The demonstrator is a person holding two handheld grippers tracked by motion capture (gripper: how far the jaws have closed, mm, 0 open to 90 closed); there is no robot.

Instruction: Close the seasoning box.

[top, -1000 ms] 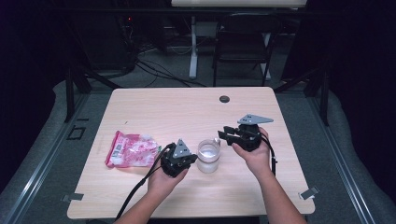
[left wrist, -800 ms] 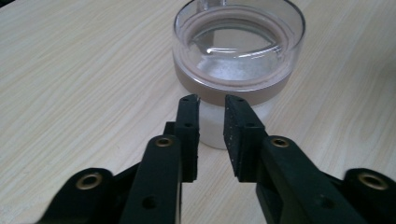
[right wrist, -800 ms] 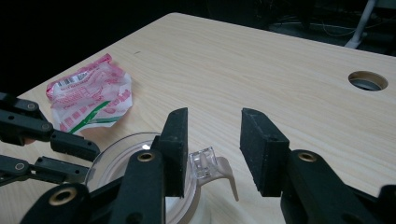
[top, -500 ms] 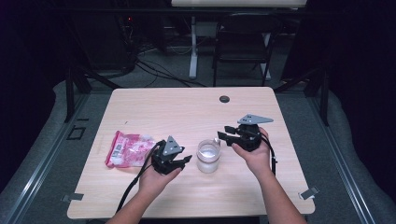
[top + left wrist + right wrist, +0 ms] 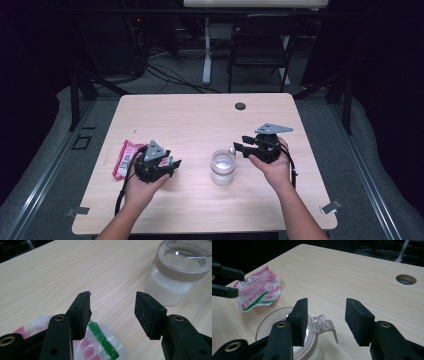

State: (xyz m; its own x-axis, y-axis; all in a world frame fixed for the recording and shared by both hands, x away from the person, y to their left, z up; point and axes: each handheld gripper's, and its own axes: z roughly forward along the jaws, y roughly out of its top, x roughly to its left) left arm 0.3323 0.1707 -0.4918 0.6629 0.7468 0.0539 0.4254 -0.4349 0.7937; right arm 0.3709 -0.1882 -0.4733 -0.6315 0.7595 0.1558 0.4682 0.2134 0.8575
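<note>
A glass jar [image 5: 222, 167] with white contents and a beige band below its rim stands on the wooden table [image 5: 200, 125]. A pink, white and green packet [image 5: 125, 157] lies at the left. My left gripper [image 5: 174, 163] hovers at the packet's right edge, open with nothing between its fingers; in the left gripper view [image 5: 113, 298] the packet [image 5: 97, 345] lies under the left jaw and the jar [image 5: 180, 272] stands farther off at upper right. My right gripper [image 5: 238, 147] is open just right of the jar; in the right gripper view [image 5: 327, 307] the jar [image 5: 274, 325] and its clear clasp [image 5: 320, 324] sit below the left jaw.
A round cable hole [image 5: 240, 106] lies in the table near the far edge, the same hole [image 5: 405, 279] at upper right in the right gripper view. A chair [image 5: 260, 45] and a table leg stand on the floor beyond. The crumpled packet [image 5: 259, 290] lies left of the jar.
My left gripper has moved left, away from the jar and over to the packet's edge. The right gripper and the jar have stayed put.
</note>
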